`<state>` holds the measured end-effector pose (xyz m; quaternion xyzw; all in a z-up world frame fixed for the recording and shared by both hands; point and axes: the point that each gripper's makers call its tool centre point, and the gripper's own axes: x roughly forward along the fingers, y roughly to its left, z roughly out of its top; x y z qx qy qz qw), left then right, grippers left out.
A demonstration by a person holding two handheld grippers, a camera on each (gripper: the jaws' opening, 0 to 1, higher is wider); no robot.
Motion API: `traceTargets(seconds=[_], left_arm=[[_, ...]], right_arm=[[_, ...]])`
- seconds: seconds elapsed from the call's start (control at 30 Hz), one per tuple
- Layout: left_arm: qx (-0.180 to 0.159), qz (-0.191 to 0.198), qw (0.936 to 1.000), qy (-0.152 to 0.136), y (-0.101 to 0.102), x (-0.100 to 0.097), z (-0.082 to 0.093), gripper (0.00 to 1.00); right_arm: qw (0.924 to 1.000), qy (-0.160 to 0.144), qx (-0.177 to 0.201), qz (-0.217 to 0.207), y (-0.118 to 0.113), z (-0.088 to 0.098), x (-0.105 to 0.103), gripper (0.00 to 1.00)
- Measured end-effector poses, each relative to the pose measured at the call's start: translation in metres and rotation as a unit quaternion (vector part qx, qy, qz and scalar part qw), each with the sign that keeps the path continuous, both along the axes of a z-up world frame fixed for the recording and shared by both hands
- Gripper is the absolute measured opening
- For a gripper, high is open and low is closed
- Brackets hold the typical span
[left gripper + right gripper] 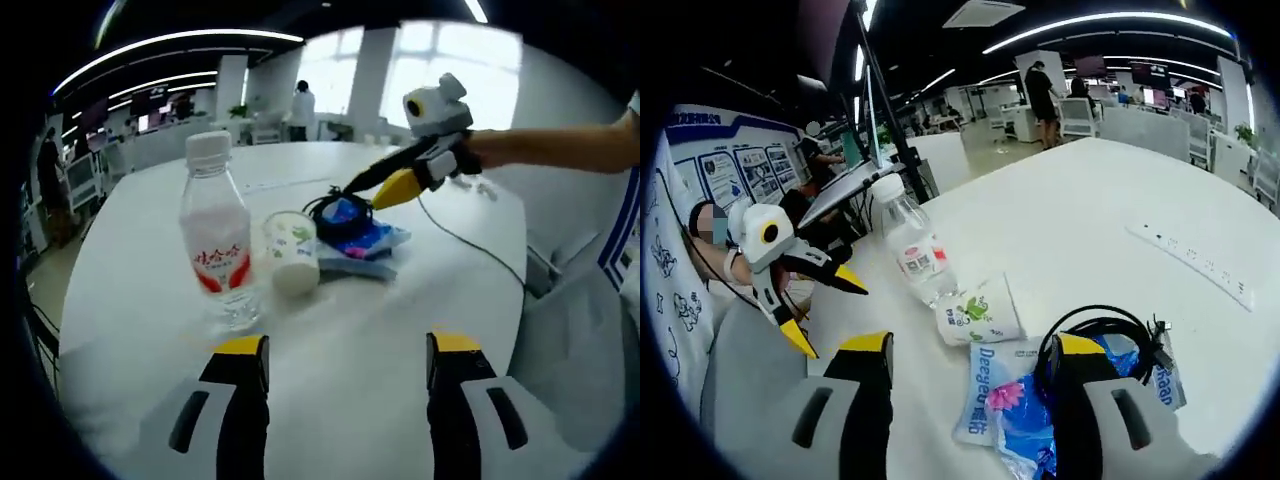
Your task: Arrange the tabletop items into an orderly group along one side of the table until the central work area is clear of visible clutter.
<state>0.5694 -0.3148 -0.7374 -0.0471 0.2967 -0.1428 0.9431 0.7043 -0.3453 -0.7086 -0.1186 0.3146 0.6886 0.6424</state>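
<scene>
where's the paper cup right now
In the left gripper view the white paper cup lies tipped on the white table, between the clear plastic bottle and blue packet.

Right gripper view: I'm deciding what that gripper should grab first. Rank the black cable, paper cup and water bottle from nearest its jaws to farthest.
1. Black cable: coiled on the blue packet, right at the right-hand jaw.
2. Paper cup: lying on its side, just ahead between the jaws.
3. Water bottle: upright behind the cup, farthest.

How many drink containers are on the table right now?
2. A water bottle stands upright nearest the left gripper; a paper cup lies on its side beside it, next to the blue packet. Others may sit outside both views.
</scene>
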Motion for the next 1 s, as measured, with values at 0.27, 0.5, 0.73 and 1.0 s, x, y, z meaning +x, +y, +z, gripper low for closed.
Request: traceTargets(seconds=[0.27, 0.5, 0.73, 1.0], left_arm=[[0.002, -0.016, 0.9999, 0.005, -0.005, 0.005, -0.003, 0.56], [-0.002, -0.014, 0.9998, 0.016, -0.002, 0.002, -0.010, 0.55], [-0.010, -0.010, 0.9996, 0.023, -0.001, 0.002, -0.017, 0.54], [-0.020, -0.004, 0.9992, 0.034, 0.000, 0.000, -0.025, 0.54]], right_arm=[[0.9982, 0.025, -0.025, 0.047, 0.012, -0.009, 0.009, 0.43], [0.9949, 0.040, -0.041, 0.083, 0.021, -0.020, 0.014, 0.34], [0.9932, 0.058, -0.044, 0.091, 0.030, -0.028, 0.018, 0.26], [0.9919, 0.072, -0.048, 0.094, 0.040, -0.033, 0.022, 0.17]])
